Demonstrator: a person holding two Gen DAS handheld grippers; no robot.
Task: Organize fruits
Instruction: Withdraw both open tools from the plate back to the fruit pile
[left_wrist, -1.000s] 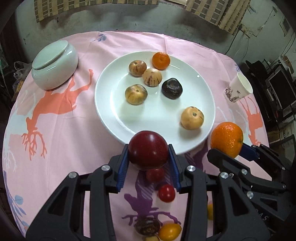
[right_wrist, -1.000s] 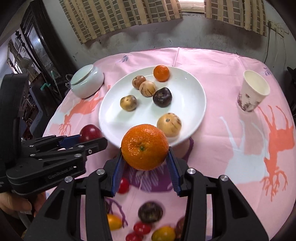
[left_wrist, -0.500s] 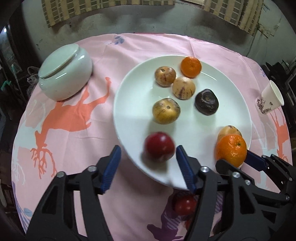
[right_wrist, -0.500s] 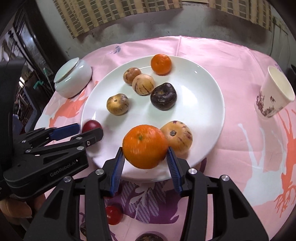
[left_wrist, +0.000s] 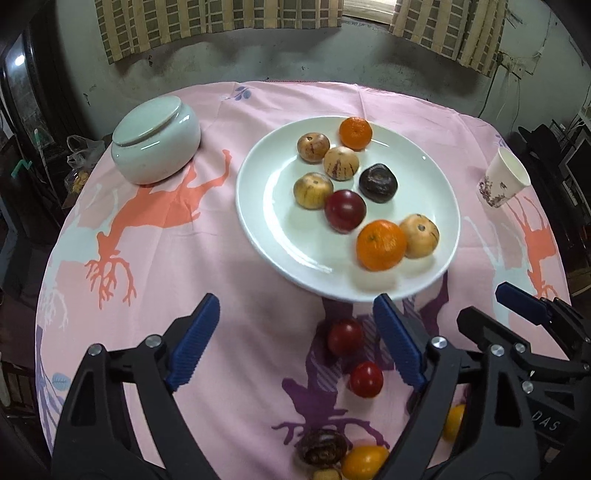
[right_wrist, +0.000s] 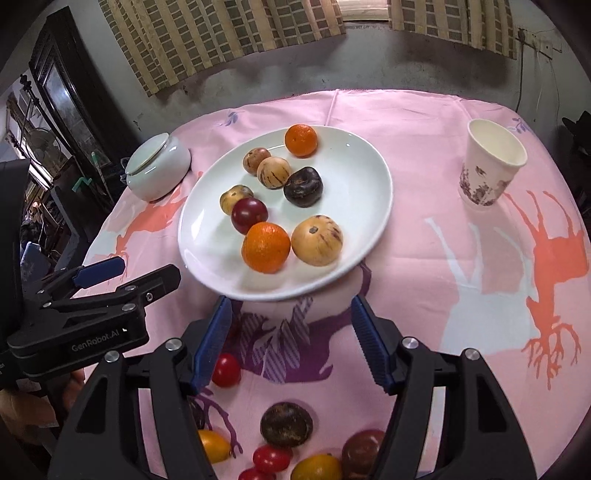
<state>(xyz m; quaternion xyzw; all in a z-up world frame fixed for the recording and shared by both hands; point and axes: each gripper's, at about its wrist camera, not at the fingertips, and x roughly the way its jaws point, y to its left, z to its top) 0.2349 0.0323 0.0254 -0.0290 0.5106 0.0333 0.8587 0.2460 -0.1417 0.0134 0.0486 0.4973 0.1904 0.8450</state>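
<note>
A white plate holds several fruits: a dark red plum, a large orange, a small orange, striped tan fruits and a dark brown one. My left gripper is open and empty, pulled back from the plate's near rim. My right gripper is open and empty, just below the plate's near edge. Loose cherry tomatoes, a yellow fruit and dark fruits lie on the cloth near the grippers.
A lidded pale green jar stands left of the plate. A paper cup stands to the right. A pink patterned cloth covers the round table, which drops off at its edges.
Both grippers opened and drew back from the plate. The plum left the left gripper and the large orange left the right gripper; both now rest on the plate.
</note>
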